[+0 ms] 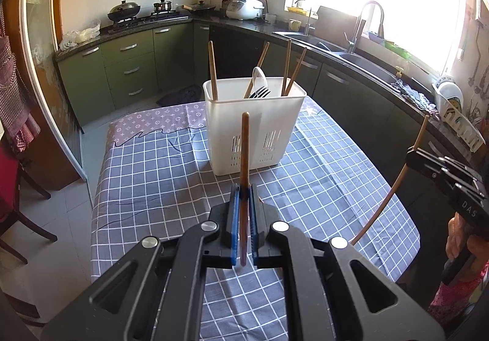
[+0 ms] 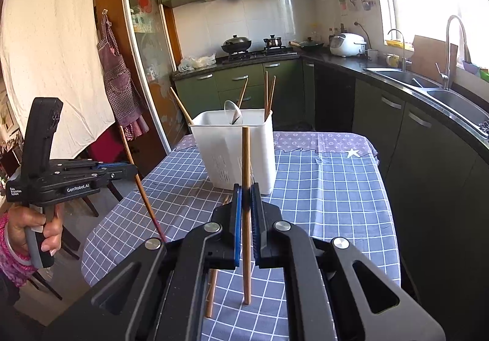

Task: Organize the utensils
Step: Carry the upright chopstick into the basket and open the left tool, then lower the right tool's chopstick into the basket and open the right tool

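The white utensil caddy (image 1: 255, 127) stands on the checked tablecloth (image 1: 152, 176) of the table, and everything else is placed from it. Inside it lean several wooden chopsticks (image 1: 212, 70), a white spoon (image 1: 259, 78) and dark forks (image 1: 259, 93). On the near side of the caddy and a little left, the left gripper (image 1: 243, 192) has its blue-padded jaws clamped on a reddish-brown chopstick (image 1: 244, 145) that stands nearly upright above the cloth. Right of the caddy and nearer the camera, the right gripper (image 2: 246, 192) has its jaws closed on a lighter wooden chopstick (image 2: 246, 157), also upright. Beneath that gripper, another chopstick (image 2: 211, 292) lies on the cloth, well short of the caddy.
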Demonstrator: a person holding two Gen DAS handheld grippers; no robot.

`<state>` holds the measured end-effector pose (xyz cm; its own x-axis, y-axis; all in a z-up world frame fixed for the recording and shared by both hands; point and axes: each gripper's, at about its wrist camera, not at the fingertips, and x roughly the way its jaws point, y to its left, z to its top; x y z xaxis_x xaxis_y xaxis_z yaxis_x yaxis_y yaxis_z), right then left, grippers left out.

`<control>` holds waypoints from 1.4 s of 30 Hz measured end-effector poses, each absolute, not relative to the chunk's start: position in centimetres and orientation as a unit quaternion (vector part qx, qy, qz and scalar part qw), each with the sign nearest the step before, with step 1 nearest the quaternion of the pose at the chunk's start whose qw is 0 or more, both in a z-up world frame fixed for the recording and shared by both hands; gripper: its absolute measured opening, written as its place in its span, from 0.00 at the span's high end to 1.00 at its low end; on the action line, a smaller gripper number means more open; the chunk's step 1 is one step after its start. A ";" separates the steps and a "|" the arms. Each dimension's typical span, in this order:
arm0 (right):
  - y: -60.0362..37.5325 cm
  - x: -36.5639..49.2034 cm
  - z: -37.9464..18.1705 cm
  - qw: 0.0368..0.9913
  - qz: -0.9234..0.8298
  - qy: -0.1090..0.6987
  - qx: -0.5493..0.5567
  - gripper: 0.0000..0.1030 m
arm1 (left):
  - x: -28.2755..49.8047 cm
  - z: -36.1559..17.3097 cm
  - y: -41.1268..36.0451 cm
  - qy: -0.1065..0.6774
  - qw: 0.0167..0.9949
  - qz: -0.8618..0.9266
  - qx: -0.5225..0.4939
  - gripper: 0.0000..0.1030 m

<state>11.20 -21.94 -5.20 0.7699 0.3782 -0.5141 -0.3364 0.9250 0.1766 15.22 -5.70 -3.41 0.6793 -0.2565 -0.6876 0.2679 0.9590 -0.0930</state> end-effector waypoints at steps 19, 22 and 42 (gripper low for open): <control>-20.1 15.7 0.9 0.942 0.224 0.249 0.032 0.94 | 23.3 10.9 -8.8 0.273 0.950 -0.152 -0.002 0.94; -19.6 15.9 1.1 0.941 0.226 0.250 0.027 0.94 | 25.1 11.1 -8.9 0.270 0.953 -0.137 -0.001 0.94; -20.4 21.9 10.8 0.957 0.210 0.189 0.071 0.94 | 31.5 1.1 -8.2 0.378 0.921 -0.097 0.012 0.89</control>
